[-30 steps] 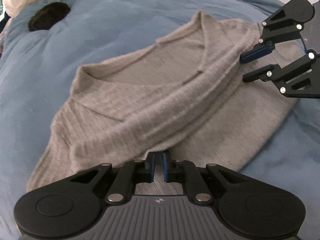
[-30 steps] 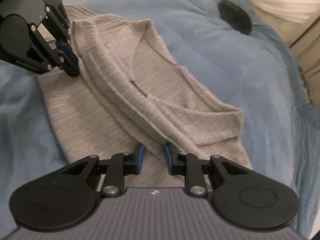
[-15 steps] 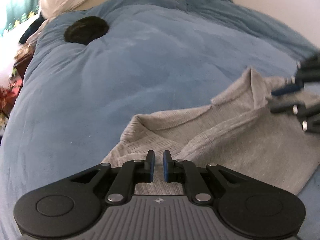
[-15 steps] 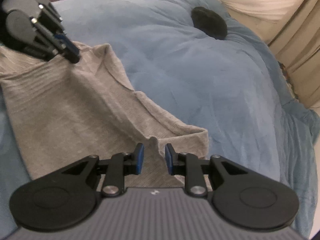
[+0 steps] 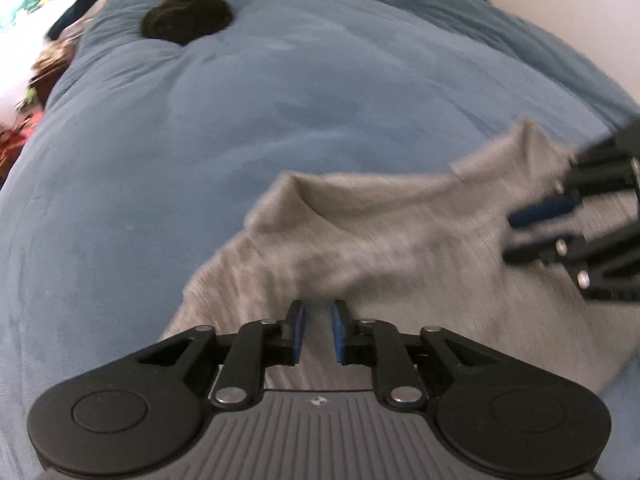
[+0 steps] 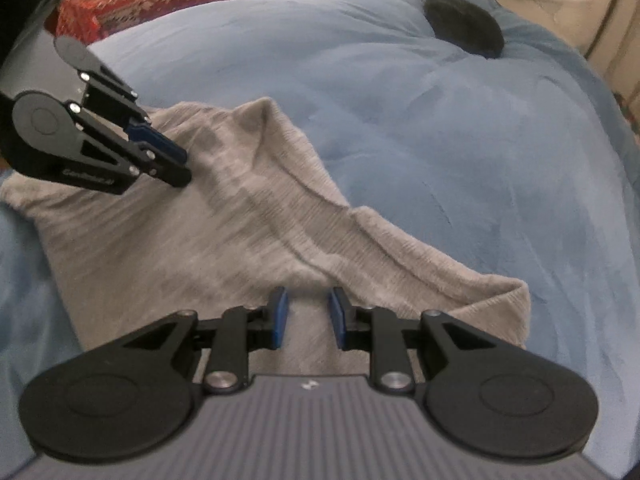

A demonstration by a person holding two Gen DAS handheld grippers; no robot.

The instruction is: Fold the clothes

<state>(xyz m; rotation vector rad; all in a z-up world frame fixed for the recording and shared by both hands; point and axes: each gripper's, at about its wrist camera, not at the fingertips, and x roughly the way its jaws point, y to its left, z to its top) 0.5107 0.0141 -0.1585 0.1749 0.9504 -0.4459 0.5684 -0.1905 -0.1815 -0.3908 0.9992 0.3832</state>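
one grey garment (image 6: 224,236) lies folded on the blue duvet (image 6: 440,140). left gripper (image 5: 318,330) jaws are opening, cloth between them; right gripper (image 6: 306,316) gapes slightly over its edge.

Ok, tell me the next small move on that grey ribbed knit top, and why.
Probably let go and back both grippers off: the grey ribbed knit top already lies doubled on the blue duvet, the left gripper is opening, and the right gripper shows a gap.
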